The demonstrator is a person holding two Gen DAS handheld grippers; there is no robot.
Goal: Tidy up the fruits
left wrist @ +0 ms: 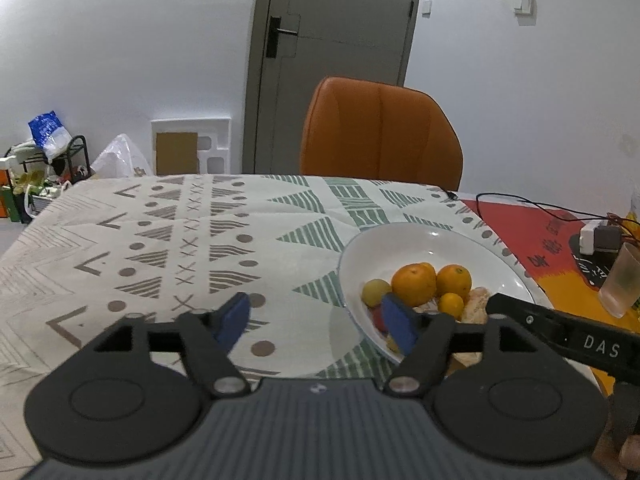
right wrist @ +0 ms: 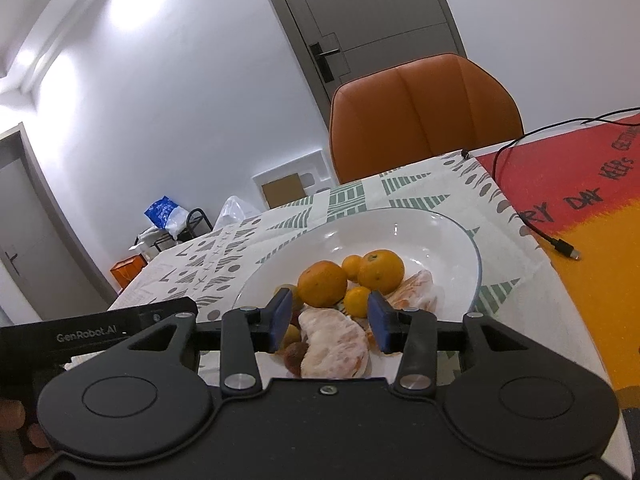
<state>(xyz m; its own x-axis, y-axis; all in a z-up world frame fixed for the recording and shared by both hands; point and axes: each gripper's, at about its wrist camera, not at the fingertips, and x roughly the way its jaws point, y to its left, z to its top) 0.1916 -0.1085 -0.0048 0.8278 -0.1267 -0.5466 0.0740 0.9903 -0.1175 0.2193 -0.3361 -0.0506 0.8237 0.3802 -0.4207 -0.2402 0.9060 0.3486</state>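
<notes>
A white plate on the patterned tablecloth holds two oranges, small kumquats, a yellowish fruit and peeled citrus pieces. My left gripper is open and empty, low over the cloth at the plate's near left rim. My right gripper hovers over the plate's near side, jaws apart. The big peeled piece lies between and below its blue pads, and they do not press on it. The right gripper's black body shows at the right of the left wrist view.
An orange chair stands behind the table. A frosted cup, a white charger and black cables lie on the red and yellow cloth to the right. Patterned tablecloth stretches left of the plate.
</notes>
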